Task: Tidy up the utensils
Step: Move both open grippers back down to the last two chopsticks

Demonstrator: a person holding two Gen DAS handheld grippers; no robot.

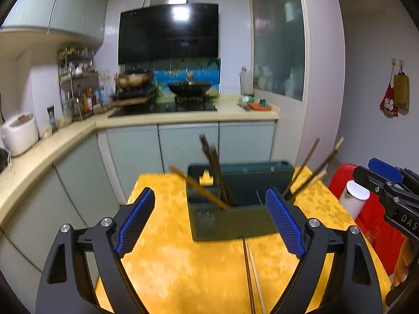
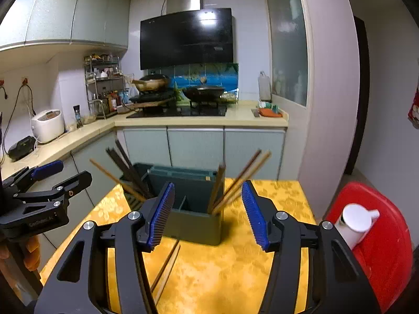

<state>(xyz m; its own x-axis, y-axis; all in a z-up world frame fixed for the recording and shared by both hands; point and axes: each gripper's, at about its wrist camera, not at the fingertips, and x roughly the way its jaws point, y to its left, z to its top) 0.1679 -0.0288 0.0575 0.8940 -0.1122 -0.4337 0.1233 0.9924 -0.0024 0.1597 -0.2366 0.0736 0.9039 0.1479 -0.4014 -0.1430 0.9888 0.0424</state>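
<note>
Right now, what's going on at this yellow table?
A person holds a two-finger gripper in each hand over the yellow table, sorting chopsticks. A dark green holder already has chopsticks leaning out of its left and right compartments. One pair is lying loose on the table in front of it. The left gripper and right gripper are both open and empty.

Pale cabinets (image 2: pixel 65 13), black range hood (image 2: pixel 186 38), beige counter (image 2: pixel 199 121)

"DAS" on right gripper (image 1: pixel 387 180), blurred lettering on left gripper (image 2: pixel 52 175)
</note>
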